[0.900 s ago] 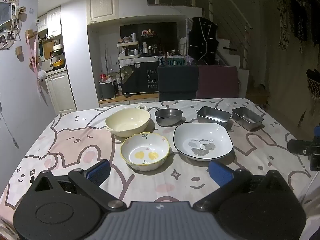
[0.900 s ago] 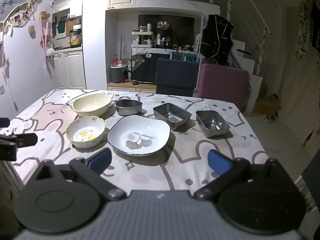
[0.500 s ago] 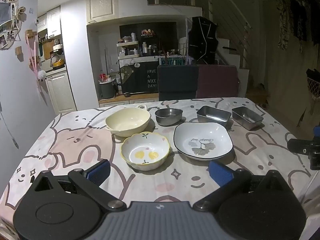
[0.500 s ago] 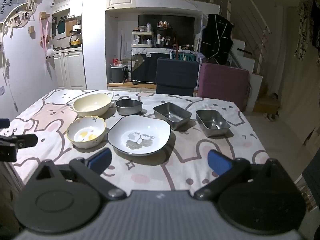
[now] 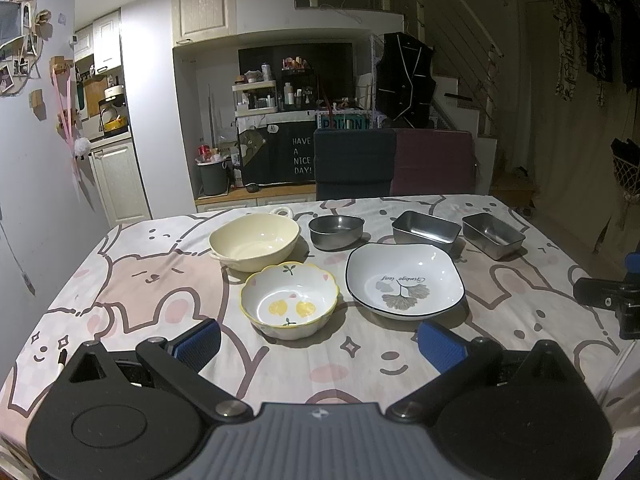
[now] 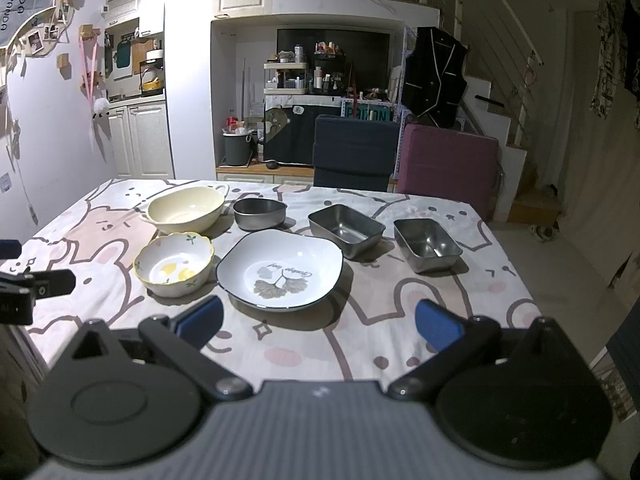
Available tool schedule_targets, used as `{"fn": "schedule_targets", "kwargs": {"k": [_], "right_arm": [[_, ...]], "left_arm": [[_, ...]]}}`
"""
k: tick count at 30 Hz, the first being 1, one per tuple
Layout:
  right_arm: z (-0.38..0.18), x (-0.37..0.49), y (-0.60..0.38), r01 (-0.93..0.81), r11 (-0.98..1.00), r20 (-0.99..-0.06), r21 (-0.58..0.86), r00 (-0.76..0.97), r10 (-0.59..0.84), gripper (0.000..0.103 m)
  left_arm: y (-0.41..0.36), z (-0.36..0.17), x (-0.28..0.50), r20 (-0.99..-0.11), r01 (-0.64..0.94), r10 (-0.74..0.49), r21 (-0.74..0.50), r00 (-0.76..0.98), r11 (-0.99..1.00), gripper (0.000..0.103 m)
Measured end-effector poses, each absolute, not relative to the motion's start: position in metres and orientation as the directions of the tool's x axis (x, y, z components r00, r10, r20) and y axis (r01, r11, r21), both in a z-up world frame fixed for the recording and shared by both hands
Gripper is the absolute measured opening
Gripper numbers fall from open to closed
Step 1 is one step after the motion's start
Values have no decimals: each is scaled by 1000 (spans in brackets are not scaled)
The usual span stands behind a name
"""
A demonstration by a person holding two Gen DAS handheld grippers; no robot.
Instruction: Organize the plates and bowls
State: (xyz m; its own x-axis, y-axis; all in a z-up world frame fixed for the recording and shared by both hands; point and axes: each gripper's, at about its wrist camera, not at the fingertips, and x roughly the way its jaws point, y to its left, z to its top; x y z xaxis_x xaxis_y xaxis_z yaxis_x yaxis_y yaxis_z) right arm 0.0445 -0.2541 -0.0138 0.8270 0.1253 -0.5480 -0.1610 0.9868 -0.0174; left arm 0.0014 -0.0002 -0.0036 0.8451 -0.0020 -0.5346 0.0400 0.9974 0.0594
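Nothing has shifted since a moment ago: left gripper and right gripper hover with jaws apart, empty, at the table's near edge. Yellow-rimmed lemon bowl and white leaf-print square plate sit untouched, so sorting hasn't begun.

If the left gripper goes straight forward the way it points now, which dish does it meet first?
Most likely the lemon-print bowl: it sits directly ahead of the open left gripper, roughly centred between its fingers. The cream bowl lies behind it. The gripper's height over the table is unclear, so it might pass above the rim.
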Motion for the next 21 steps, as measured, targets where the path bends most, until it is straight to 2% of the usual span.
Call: {"fn": "schedule_targets", "kwargs": {"k": [21], "right_arm": [[-14, 45, -254, -161, 987, -550, -13, 826, 127, 103]], "left_arm": [[-3, -4, -1, -536, 42, -7, 54, 844, 998, 103]]}}
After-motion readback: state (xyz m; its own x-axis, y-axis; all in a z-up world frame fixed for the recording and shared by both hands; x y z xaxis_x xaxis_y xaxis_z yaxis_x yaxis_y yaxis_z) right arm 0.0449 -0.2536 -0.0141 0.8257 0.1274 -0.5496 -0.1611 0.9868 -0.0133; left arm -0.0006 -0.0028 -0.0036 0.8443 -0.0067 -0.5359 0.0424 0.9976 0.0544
